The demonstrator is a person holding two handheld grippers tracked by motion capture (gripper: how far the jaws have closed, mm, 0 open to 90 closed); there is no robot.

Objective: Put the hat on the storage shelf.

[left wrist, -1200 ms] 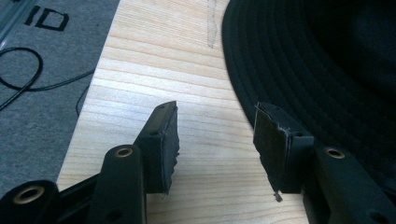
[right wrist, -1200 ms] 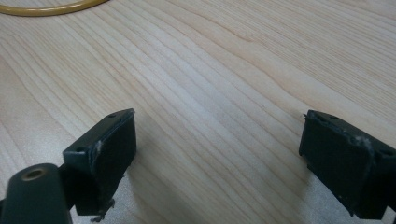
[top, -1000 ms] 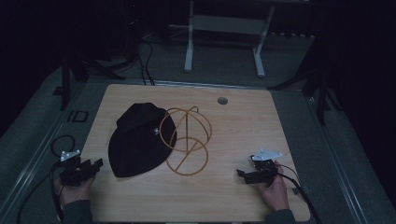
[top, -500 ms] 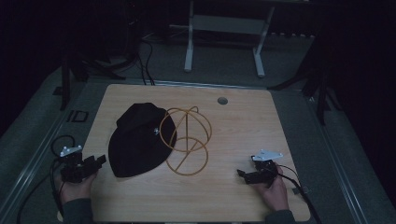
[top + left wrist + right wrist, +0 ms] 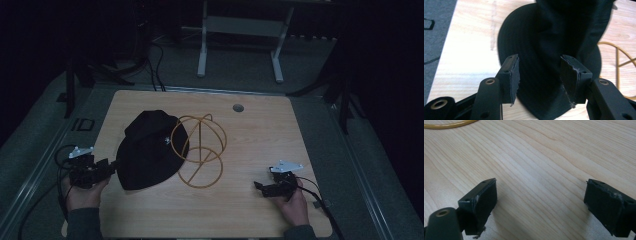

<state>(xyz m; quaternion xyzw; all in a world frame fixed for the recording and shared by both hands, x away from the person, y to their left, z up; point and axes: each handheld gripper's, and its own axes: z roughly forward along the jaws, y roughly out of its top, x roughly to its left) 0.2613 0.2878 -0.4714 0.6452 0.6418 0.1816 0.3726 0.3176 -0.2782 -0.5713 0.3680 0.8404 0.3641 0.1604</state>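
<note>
A black bucket hat [image 5: 150, 147] lies on the left half of the wooden table [image 5: 265, 135], leaning against a yellow wire hat stand [image 5: 200, 150]. My left gripper [image 5: 112, 167] is at the hat's near left edge. In the left gripper view it [image 5: 540, 75] stands open with the hat's brim [image 5: 541, 50] lying between the jaws, and the wire stand [image 5: 617, 53] shows at the right. My right gripper [image 5: 260, 187] rests at the table's near right, open over bare wood [image 5: 541, 195]. The stand's base ring [image 5: 449, 125] is at the top left of the right gripper view.
A round grommet hole [image 5: 238, 107] sits near the table's far edge. Grey carpet [image 5: 45, 140] surrounds the table, with cables [image 5: 155, 65] and a white desk frame [image 5: 240, 30] behind. The table's left edge [image 5: 446, 50] is close to my left gripper.
My left gripper has moved a little right and forward, onto the hat's brim. The right gripper has stayed put.
</note>
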